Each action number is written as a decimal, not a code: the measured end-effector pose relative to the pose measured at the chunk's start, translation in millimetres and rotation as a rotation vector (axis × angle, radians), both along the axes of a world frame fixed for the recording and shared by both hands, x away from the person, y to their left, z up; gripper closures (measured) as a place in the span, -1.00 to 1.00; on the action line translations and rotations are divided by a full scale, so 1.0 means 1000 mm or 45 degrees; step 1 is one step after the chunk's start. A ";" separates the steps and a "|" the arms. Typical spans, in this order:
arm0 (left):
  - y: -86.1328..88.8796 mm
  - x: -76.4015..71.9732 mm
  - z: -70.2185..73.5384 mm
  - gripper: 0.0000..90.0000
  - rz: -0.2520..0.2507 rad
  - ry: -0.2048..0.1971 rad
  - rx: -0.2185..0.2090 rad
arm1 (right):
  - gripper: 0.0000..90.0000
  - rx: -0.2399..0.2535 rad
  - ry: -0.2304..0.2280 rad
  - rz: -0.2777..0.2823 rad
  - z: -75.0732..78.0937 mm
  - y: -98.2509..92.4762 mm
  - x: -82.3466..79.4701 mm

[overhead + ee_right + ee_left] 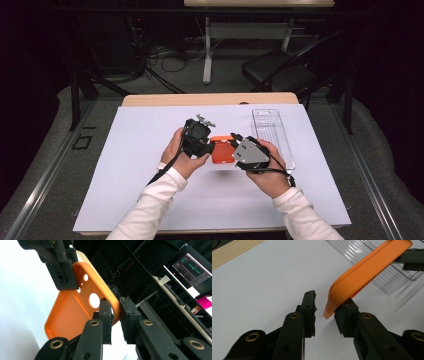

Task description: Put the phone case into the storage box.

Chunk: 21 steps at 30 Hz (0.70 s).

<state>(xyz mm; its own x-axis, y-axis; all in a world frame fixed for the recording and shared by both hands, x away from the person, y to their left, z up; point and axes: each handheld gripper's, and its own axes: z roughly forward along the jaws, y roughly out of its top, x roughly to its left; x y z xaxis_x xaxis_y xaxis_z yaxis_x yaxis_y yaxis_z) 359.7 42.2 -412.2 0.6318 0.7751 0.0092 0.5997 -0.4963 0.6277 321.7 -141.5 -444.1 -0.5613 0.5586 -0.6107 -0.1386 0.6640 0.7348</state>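
Observation:
An orange phone case hangs above the white mat between both hands. My right gripper is shut on its rim, and in the right gripper view the two jaws pinch the case's edge beside the camera cut-outs. My left gripper stands open at the case's opposite corner. In the left gripper view that corner rests against the right-hand pad, while the left-hand pad stands apart from it with a gap. One left jaw lies over the case's upper part in the right gripper view.
A clear plastic tray lies on the white mat just right of the hands, also in the left gripper view. The wooden table edge runs along the back. A black chair and desk legs stand beyond.

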 end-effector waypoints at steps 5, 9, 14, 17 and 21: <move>0.002 -0.002 -0.001 0.58 -0.028 -0.027 -0.020 | 0.78 0.017 -0.010 -0.003 0.001 -0.002 0.001; 0.005 -0.003 -0.002 0.50 -0.048 -0.060 -0.037 | 0.79 0.031 -0.013 -0.008 0.002 -0.005 0.001; 0.010 -0.005 -0.003 0.39 -0.068 -0.084 -0.059 | 0.79 0.044 -0.012 -0.005 0.003 -0.008 0.002; 0.015 -0.006 -0.004 0.32 -0.093 -0.095 -0.088 | 0.79 0.052 -0.006 -0.004 0.004 -0.009 0.002; 0.018 -0.007 -0.006 0.17 -0.117 -0.136 -0.100 | 0.79 0.059 -0.009 -0.005 0.004 -0.010 0.002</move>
